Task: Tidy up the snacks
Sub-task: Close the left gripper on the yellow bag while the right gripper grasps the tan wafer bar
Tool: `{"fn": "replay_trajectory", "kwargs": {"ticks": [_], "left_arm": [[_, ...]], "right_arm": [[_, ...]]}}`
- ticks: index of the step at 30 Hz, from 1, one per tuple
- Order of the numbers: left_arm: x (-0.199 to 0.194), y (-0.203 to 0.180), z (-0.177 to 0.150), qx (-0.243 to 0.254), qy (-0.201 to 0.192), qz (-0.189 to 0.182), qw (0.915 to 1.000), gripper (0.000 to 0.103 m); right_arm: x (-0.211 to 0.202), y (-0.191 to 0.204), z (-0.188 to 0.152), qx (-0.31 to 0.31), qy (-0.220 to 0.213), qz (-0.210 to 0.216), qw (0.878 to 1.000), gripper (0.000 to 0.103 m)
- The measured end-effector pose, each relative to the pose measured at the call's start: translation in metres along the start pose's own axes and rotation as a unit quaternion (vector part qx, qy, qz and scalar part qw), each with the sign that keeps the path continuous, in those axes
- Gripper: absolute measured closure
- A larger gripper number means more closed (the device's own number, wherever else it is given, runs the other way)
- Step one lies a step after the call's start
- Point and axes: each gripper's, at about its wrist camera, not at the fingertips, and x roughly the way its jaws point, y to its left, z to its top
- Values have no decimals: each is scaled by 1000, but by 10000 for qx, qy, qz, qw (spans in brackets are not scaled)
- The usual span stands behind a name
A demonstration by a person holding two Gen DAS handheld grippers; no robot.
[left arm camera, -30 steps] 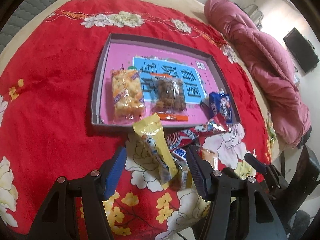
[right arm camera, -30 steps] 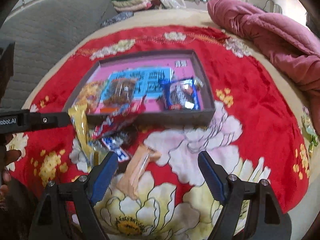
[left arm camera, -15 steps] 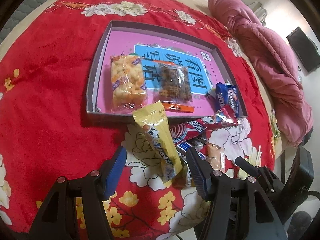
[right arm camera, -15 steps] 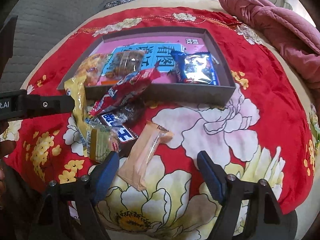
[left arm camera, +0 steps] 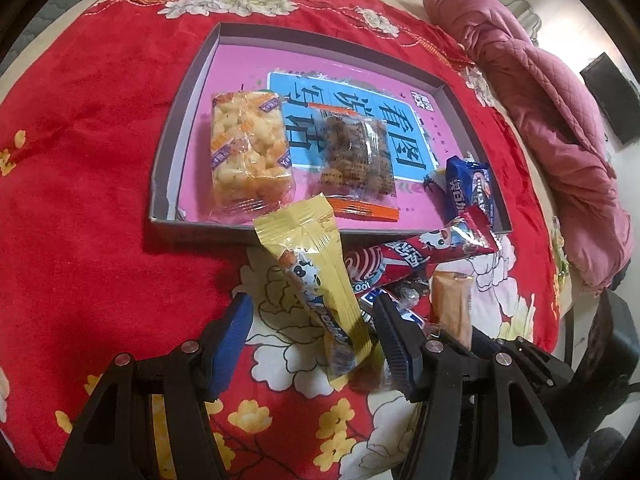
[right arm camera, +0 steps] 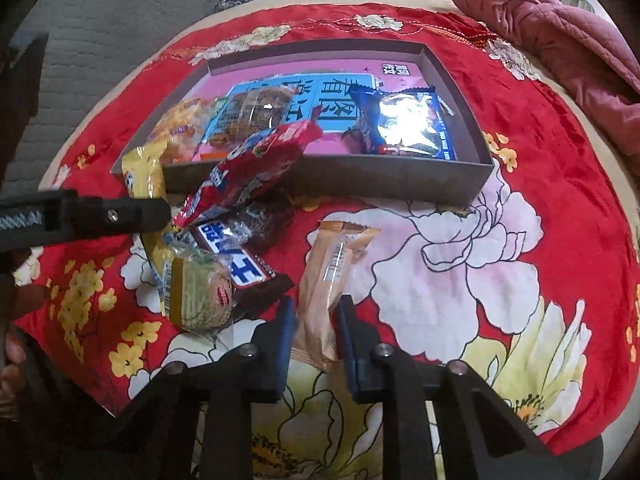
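Observation:
A shallow box (left arm camera: 172, 128) with a pink floor holds a yellow puffed snack (left arm camera: 248, 152), a brown snack (left arm camera: 354, 156) and a blue packet (right arm camera: 412, 124). In front of it lies a loose pile: a long yellow packet (left arm camera: 324, 296), a red packet (right arm camera: 252, 172), a brown bar (right arm camera: 244, 264), a green cake (right arm camera: 200, 296). My left gripper (left arm camera: 312, 340) is open around the near end of the yellow packet. My right gripper (right arm camera: 314, 320) is shut on the near end of a tan packet (right arm camera: 332, 276).
Everything rests on a red flowered blanket (left arm camera: 80, 200) over a bed. A pink quilt (left arm camera: 560, 100) is heaped at the right. The left gripper's finger (right arm camera: 100, 212) crosses the right wrist view at the left.
My right gripper moved forward and down to the tan packet and closed on it. My left gripper came closer to the yellow packet and stays open.

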Motion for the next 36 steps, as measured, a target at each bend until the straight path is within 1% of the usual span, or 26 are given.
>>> {"fn": "replay_trajectory", "kwargs": {"ticks": [5, 9, 11, 13, 14, 16, 25, 36], "left_arm": [[11, 0, 3, -14, 32, 60, 10000, 39], [19, 3, 4, -104, 18, 9, 9999, 39], [20, 3, 4, -80, -17, 3, 10000, 42], [20, 3, 4, -51, -41, -22, 10000, 55], [21, 2, 5, -39, -52, -40, 10000, 58], [21, 2, 5, -15, -61, -67, 10000, 70], [10, 3, 3, 11, -187, -101, 9998, 75], [-18, 3, 1, 101, -394, -188, 9990, 77]], "right_arm": [[-3, -11, 2, 211, -94, 221, 9995, 83], [-6, -15, 3, 310, -165, 282, 9990, 83], [-6, -17, 4, 342, -178, 288, 9988, 83], [-6, -18, 4, 373, -189, 306, 9987, 83], [-6, -19, 4, 381, -198, 304, 9986, 83], [-8, -19, 4, 398, -236, 300, 9985, 83], [-19, -22, 7, 415, -470, 272, 9977, 83], [-38, -19, 12, 273, -957, 233, 9948, 83]]}}
